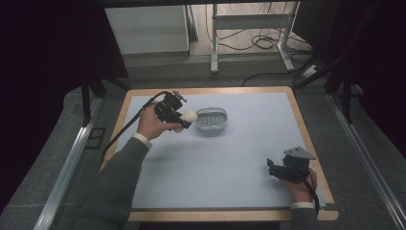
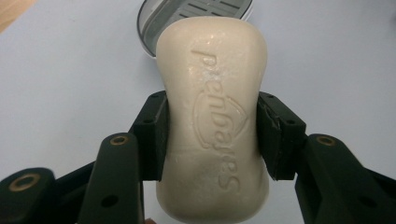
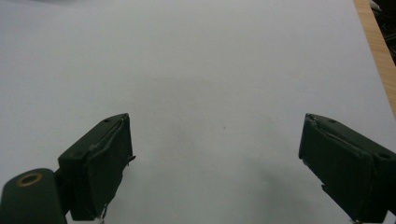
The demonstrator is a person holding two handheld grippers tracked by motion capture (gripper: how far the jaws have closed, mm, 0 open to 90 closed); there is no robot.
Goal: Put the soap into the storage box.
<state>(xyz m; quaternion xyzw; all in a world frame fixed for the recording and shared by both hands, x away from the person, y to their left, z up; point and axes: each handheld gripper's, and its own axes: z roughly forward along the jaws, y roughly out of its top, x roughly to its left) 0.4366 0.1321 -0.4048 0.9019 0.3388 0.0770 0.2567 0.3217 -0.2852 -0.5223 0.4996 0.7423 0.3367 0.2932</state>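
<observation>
Soap bar [image 2: 212, 121] sits between left gripper [image 1: 184, 120] jaws, just left of the soap dish [image 1: 211, 120], at the mat's [image 1: 230, 158] far-left-centre. Right gripper [image 1: 275, 168] is at the mat's near-right corner, well apart from both.

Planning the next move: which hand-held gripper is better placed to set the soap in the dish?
Left. The left hand-held gripper already clamps the soap beside the dish; the right hand-held gripper is open.

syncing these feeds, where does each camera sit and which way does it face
High view: above the person's side, looking forward and down on the table; both forearms show.
Left gripper view: on the left gripper, along jaws clamping the soap.
Right gripper view: on the right gripper, over bare mat.
Shared: the soap dish appears in high and left gripper views.
</observation>
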